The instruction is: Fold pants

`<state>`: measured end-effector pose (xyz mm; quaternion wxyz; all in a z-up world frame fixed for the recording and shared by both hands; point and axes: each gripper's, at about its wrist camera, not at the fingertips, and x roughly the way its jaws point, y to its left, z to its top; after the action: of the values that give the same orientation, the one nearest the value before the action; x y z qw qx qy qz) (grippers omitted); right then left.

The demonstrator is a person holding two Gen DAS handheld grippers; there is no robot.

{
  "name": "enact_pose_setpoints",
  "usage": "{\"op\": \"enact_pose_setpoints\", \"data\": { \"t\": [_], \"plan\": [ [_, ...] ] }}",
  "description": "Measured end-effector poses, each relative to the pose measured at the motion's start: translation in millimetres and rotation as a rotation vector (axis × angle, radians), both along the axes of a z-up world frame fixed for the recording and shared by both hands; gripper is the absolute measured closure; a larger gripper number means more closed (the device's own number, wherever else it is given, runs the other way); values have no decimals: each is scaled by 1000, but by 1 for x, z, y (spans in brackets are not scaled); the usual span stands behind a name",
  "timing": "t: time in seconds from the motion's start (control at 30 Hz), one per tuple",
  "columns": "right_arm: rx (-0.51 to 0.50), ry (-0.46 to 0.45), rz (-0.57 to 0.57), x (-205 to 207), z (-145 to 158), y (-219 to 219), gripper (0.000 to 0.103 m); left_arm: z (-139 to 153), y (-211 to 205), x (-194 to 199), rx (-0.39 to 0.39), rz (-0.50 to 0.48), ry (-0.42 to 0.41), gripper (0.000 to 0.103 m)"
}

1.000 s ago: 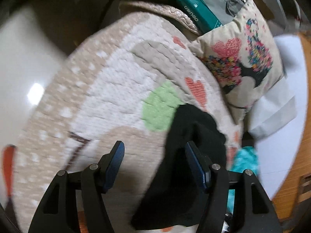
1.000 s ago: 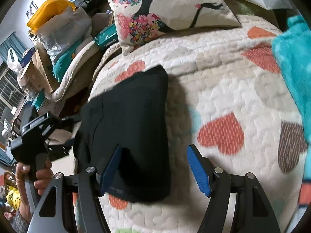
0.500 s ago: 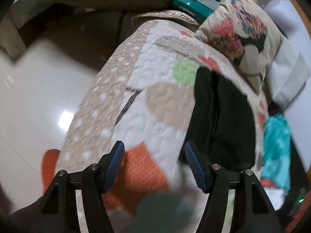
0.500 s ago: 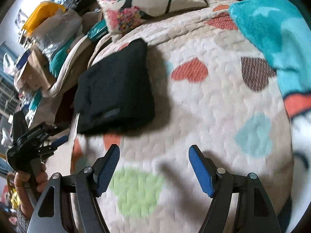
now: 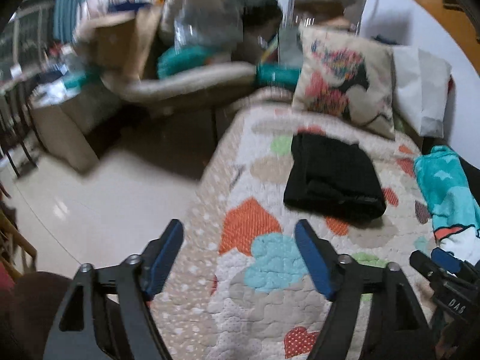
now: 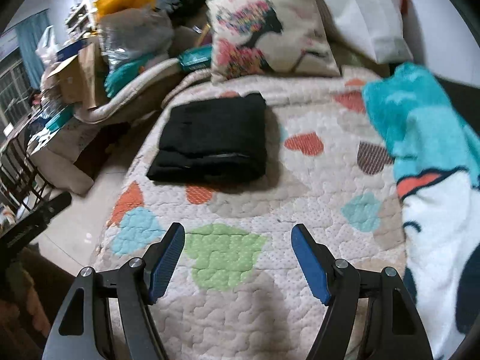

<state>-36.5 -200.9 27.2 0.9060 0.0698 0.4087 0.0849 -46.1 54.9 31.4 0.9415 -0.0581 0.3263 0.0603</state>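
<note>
pants folded, both grippers clear

fingers (image 5: 312, 258) of the left gripper (image 5: 239, 256) stand wide apart with nothing between them, only the quilt (image 5: 270, 300) showing below. the right gripper (image 6: 238, 258) is the same: its blue pads (image 6: 166, 259) are spread wide and hold nothing, hanging over a green patch of the quilt.

the pants (image 6: 213, 138) lie as a compact black stack, well ahead of both grippers and touched by neither. the stack sits flat near the bed's left edge, just short of the pillow (image 6: 267, 30), and well apart from the teal blanket (image 6: 420, 126) on the right. in the left view the same pants (image 5: 333, 177) look squared off, with one thick folded edge facing the camera. that view is blurred, so finer creases cannot be told.

judged from how the cloth lies, the folding itself looks finished and the step in hand is the pull-away at the end. little seems left: at most a check that the near edge is even, or a light press to flatten the top layer. if a touch-up is wanted, a gripper would need to travel forward over the quilt and come down gently, since a hard nudge could slide the layers apart or push the stack toward the bed's edge.
</note>
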Motion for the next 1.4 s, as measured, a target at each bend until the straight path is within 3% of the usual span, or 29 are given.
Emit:
{"op": "enact_pose_setpoints", "data": {
  "t": [0.2, 0.33, 0.57, 0.83, 1.4],
  "plan": [
    [-56, -131, 20, -32, 25, 9, 25, 45, -14, -38, 15, 35, -194, 2],
    [-74, -172, 19, -41, 33, 11, 24, 64, -25, -53, 76, 19, -239, 0],
    [-58, -184, 20, -44, 37, 9, 23, 70, -37, -61, 72, -34, -205, 0],
    [-51, -171, 5, -41, 34, 6, 23, 56, -35, -52, 59, -40, -127, 0],
    [-65, -166, 5, -37, 30, 4, 21, 36, -45, -46, 63, -101, -59, 0]
  ]
}}
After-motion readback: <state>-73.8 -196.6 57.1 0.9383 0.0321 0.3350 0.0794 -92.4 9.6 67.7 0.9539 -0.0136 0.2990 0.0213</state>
